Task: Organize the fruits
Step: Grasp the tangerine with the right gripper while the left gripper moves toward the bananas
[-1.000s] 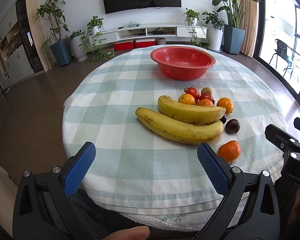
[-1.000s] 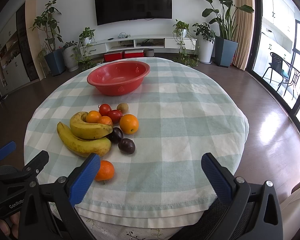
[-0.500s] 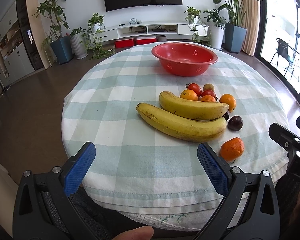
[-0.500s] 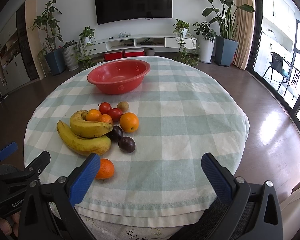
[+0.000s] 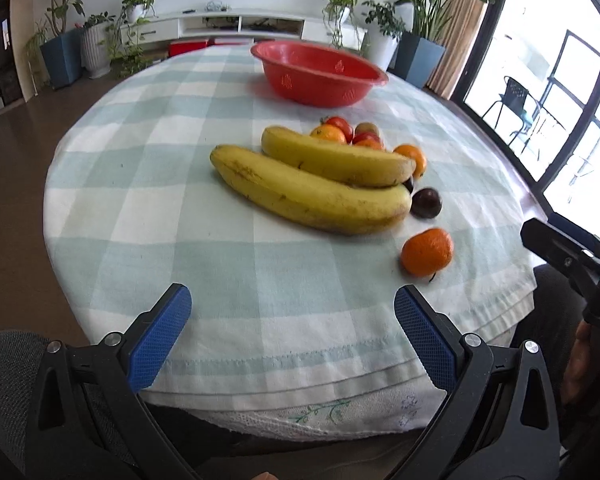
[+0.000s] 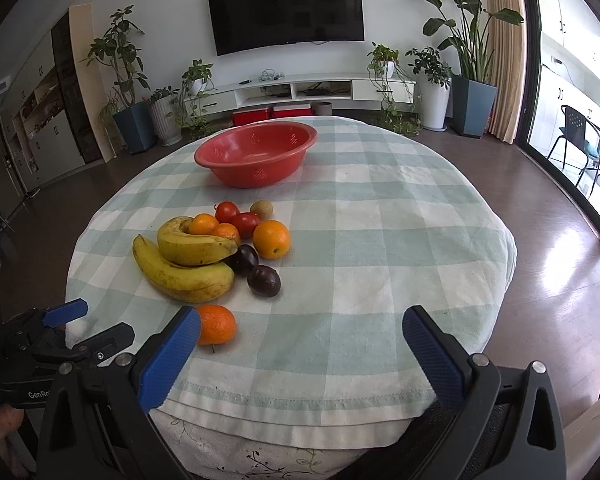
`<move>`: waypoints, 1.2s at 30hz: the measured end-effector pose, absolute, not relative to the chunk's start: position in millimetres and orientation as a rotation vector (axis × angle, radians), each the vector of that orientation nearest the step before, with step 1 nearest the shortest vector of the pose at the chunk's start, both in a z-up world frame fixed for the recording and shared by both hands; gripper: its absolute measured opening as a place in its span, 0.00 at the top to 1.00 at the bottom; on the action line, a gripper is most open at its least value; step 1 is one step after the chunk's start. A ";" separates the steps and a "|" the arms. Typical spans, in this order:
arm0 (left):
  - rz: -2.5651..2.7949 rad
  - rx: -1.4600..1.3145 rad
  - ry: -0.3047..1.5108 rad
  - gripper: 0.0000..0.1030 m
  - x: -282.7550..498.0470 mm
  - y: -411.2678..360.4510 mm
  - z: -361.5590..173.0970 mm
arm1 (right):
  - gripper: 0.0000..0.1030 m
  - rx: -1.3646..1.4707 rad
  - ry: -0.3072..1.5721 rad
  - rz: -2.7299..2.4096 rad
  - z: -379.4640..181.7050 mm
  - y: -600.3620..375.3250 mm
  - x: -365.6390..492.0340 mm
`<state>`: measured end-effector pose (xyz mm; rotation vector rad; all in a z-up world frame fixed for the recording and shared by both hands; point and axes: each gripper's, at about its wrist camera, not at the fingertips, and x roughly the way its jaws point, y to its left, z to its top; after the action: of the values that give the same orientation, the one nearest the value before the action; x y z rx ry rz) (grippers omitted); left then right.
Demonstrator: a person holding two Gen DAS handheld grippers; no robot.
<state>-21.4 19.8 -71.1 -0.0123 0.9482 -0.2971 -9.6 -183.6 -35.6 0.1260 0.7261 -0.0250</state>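
The fruit lies in a loose heap on the near-left part of the round table with its pale green and white checked cloth (image 6: 380,208), none of it yet in the empty red perforated plastic bowl (image 6: 256,156) that stands farther back, well apart from the heap. Nearest me is the lone small orange mandarin (image 6: 215,324), sitting by itself near the table's front edge. Behind it are the two long yellow bananas (image 6: 184,268), pressed side by side, with two dark purple round fruits (image 6: 263,280) at their ends, and beyond those a larger orange (image 6: 271,239), red tomatoes and smaller citrus.

What my next move turns on, I judge, is this: the mandarin lies just off the left pad of my right gripper (image 6: 300,348), to its front-left, while from my left gripper (image 5: 292,328) it lies to the front-right, outside the right pad. The bananas' long axis runs across my left gripper's line of sight, from far-left to near-right, so they lie almost straight ahead between its pads. So my left hand looks better placed for the bananas, my right for the mandarin.

Both of my tools have their blue pads spread wide and hold nothing, hovering at the table's near edge. The bowl lies ahead past the heap for either hand.
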 end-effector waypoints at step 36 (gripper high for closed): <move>-0.631 0.063 0.898 0.27 26.4 36.6 -53.0 | 0.59 0.128 0.893 0.267 -88.0 -136.1 39.2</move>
<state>26.4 36.6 -53.0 0.0629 0.8980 -0.6311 39.2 -136.1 -88.0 0.1283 0.8926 0.2674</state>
